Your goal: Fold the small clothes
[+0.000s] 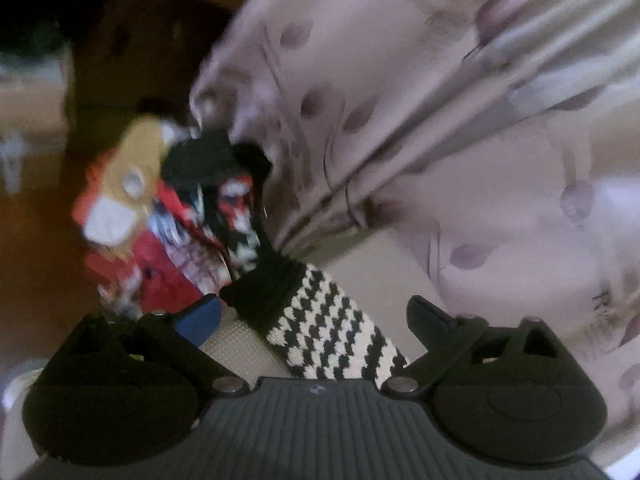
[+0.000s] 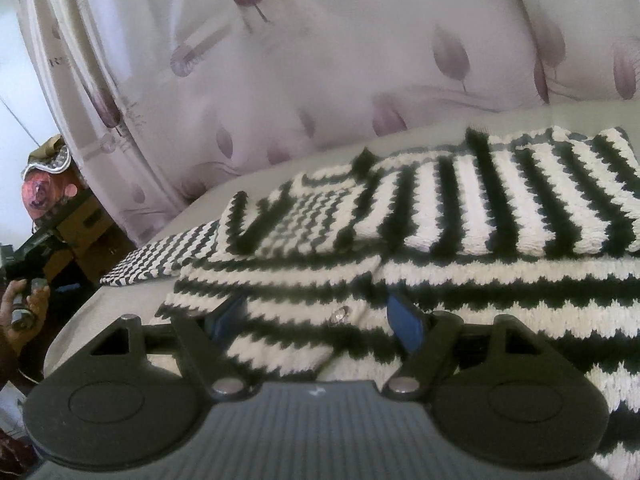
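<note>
two tools in my views, each with its jaws apart. on the right tool (image 2: 320,320) the blue pads straddle the near edge of the black-and-white knitted sweater (image 2: 460,240), which lies spread flat on the grey bed surface (image 2: 80,328); i can't tell whether the pads press the knit or only rest over it. a small clear button (image 2: 340,313) sits on the knit between them. left of the sweater the bed surface is bare out to its rounded edge, where a hand (image 2: 20,304) grips the other tool's handle. behind, a pale curtain (image 2: 280,60) with purple leaf prints hangs close along the far edge.

on the left tool (image 1: 316,316) nothing is gripped; the sweater's sleeve (image 1: 332,320), with its black ribbed cuff, runs between the spread fingers without touching either. that view is blurred. beyond the cuff a red, yellow and white heap of clothes (image 1: 152,232) lies against the curtain's folds. faint lettering on the curtain is too smeared to read.
</note>
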Demonstrator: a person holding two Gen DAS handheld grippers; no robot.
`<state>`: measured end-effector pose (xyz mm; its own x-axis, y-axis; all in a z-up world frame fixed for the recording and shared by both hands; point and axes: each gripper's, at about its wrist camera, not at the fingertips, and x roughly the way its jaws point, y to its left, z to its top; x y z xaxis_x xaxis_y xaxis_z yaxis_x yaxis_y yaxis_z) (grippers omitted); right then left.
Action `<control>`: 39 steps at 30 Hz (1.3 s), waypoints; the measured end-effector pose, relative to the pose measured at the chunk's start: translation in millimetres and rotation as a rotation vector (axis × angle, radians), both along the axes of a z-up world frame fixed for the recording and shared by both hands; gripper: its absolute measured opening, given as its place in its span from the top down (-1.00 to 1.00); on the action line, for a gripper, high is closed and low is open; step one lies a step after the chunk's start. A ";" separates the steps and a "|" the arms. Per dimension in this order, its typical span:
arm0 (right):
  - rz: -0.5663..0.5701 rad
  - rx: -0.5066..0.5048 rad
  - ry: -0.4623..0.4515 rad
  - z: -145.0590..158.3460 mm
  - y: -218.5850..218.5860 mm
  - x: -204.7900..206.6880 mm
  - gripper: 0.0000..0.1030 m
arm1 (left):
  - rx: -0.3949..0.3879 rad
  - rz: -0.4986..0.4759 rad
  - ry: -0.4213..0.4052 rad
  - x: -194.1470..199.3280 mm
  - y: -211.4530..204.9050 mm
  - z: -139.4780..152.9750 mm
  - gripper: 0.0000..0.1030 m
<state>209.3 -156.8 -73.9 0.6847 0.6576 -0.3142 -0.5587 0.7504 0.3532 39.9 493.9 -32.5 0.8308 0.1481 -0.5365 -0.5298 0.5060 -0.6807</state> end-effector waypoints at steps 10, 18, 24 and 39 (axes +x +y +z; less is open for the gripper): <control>-0.025 -0.029 0.003 -1.1 3.5 0.5 -0.51 | -0.067 -0.028 0.062 40.8 24.1 -38.8 0.41; -0.027 0.028 0.019 -2.9 -5.8 5.0 -0.51 | 0.132 -0.048 -0.055 48.2 -42.1 41.7 0.69; -0.077 0.149 0.037 -3.5 -26.0 6.3 -0.51 | 0.224 -0.240 -0.202 81.5 -150.1 129.1 0.69; -0.095 0.266 -0.038 15.1 -83.5 -23.9 -0.51 | 0.102 -0.698 -0.271 190.6 -431.7 167.1 0.69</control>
<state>185.4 -240.3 -58.8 0.7553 0.6457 -0.1123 -0.5065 0.6838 0.5253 230.4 62.2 134.6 0.8511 -0.4225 -0.3117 0.1160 0.7303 -0.6732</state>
